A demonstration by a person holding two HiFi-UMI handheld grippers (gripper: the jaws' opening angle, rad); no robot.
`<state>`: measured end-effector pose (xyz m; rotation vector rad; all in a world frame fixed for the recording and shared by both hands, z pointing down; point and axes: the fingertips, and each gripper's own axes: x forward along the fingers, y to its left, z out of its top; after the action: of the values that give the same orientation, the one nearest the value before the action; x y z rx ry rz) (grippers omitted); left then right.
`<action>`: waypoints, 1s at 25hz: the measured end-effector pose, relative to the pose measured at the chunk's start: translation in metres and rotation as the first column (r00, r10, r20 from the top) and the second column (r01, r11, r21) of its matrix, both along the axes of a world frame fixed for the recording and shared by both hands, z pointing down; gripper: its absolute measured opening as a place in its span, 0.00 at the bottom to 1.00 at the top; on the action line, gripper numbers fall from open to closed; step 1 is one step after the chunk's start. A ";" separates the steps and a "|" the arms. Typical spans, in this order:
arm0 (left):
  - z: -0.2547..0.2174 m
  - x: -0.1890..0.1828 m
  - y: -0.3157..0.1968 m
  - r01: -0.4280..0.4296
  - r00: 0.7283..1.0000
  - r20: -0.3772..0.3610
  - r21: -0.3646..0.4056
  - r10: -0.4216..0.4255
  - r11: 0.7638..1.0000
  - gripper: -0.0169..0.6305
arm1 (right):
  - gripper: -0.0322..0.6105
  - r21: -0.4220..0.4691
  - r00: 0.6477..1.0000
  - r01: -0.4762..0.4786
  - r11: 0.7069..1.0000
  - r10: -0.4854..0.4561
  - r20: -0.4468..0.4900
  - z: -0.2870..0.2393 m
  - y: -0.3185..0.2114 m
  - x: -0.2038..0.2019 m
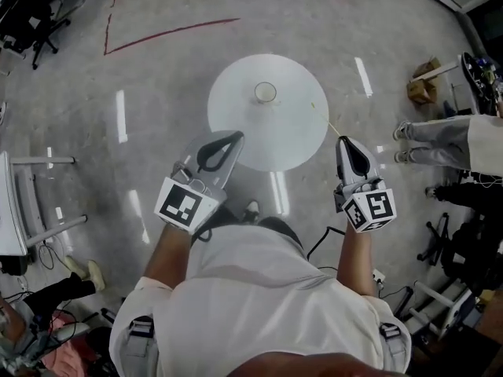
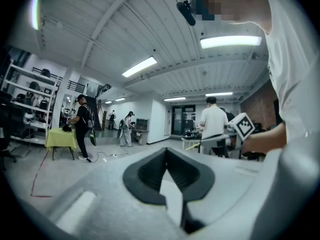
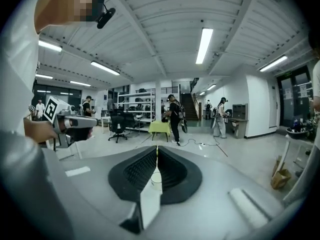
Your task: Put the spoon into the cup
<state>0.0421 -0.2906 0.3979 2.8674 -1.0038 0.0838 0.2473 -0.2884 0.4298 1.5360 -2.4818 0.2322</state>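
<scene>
At the upper centre of the head view, the cup (image 1: 265, 93) stands upright on a round white table (image 1: 291, 144), towards its far side. The right gripper (image 1: 343, 140), at the right of centre, has its jaws pinched on the end of the spoon (image 1: 326, 119). This is a thin pale-yellow stick that slants up and left over the table's right edge, well apart from the cup. The left gripper (image 1: 234, 138) hangs over the table's near edge with its jaws together and nothing between them.

The step in hand looks like carrying the spoon to the cup. To do it well, the right gripper should probably swing the free end left until it sits above the cup's mouth. It would then tip the spoon steeper and lower it inside the rim before letting go. The cup looks light, so a sideways knock could topple it.

Only the head view shows the gap from spoon to cup. The right gripper view confirms the grip: a yellow sliver sits where the tips meet (image 3: 157, 150). The left gripper view, with its own tips closed (image 2: 166, 151), catches the spoon (image 2: 192, 146) from the side, at the right of centre.
</scene>
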 end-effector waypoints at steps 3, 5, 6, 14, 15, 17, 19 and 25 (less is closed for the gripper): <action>0.015 -0.018 -0.035 -0.027 0.999 0.018 0.011 0.027 1.000 0.03 | 0.07 -0.078 0.997 0.027 0.997 -0.032 -0.069 0.036 -0.046 -0.036; 0.027 -0.032 -0.055 -0.035 0.998 0.054 0.030 0.034 0.999 0.03 | 0.07 -0.143 0.992 0.052 0.988 -0.067 -0.103 0.063 -0.074 -0.062; 0.033 -0.036 -0.064 -0.037 0.997 0.070 0.037 0.035 0.999 0.03 | 0.07 -0.175 0.989 0.064 0.982 -0.086 -0.120 0.075 -0.086 -0.070; 0.074 -0.062 -0.119 -0.005 0.998 0.065 -0.051 0.008 0.999 0.03 | 0.07 -0.372 0.957 0.046 0.927 -0.148 -0.251 0.175 -0.158 -0.089; 0.080 -0.065 -0.121 0.000 0.998 0.066 -0.068 0.004 0.998 0.03 | 0.07 -0.387 0.954 0.036 0.921 -0.147 -0.260 0.189 -0.165 -0.088; 0.091 -0.071 -0.124 0.012 0.998 0.062 -0.101 -0.006 0.995 0.03 | 0.07 -0.416 0.948 0.019 0.909 -0.148 -0.280 0.216 -0.173 -0.085; 0.100 -0.076 -0.125 0.028 0.998 0.058 -0.128 -0.020 0.991 0.03 | 0.07 -0.440 0.944 0.008 0.898 -0.152 -0.293 0.238 -0.179 -0.085; 0.112 -0.090 -0.127 0.053 0.997 0.071 -0.162 -0.042 0.985 0.03 | 0.07 -0.483 0.937 -0.013 0.875 -0.158 -0.313 0.273 -0.195 -0.092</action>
<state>-0.0478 -0.4178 0.5098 2.7069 -1.0253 0.2484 0.1555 -0.4835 0.7033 1.1548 -2.0041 0.4807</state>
